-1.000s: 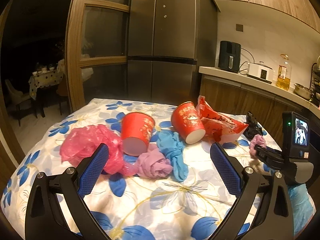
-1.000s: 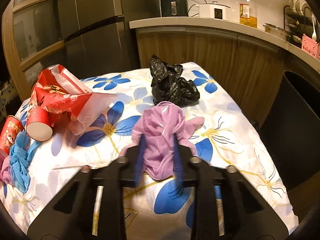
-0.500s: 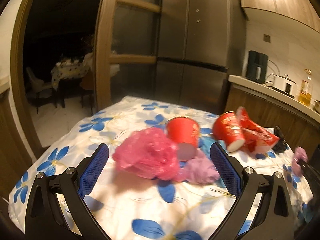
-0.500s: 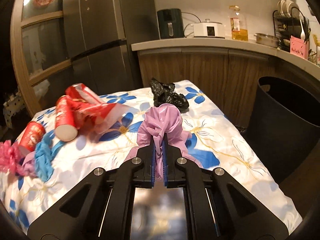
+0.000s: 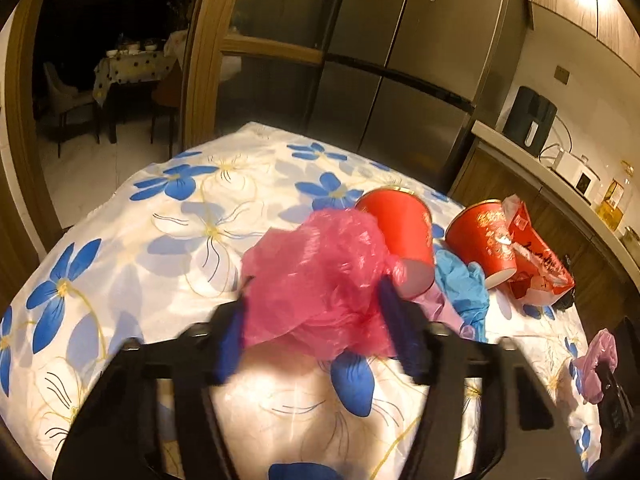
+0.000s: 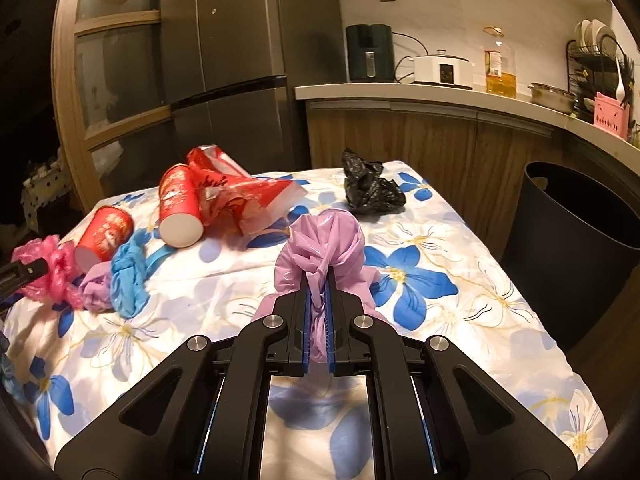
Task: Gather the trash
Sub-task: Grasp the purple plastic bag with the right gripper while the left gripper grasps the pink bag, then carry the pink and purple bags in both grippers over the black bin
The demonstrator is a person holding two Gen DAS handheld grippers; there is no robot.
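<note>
We log: crumpled lilac plastic bag (image 6: 320,248), pinched upright; crumpled pink plastic bag (image 5: 320,276) on the cloth; two toppled red paper cups (image 6: 178,210); black bag wad (image 6: 370,190).

A home kitchen — a tall steel refrigerator (image 6: 240,40), a wooden-fronted counter (image 6: 440,96) bearing an air fryer (image 6: 369,53), rice cooker (image 6: 443,70), oil bottle (image 6: 499,64) and dish rack (image 6: 600,60) — with a dining table (image 5: 128,68) beyond the doorway.
</note>
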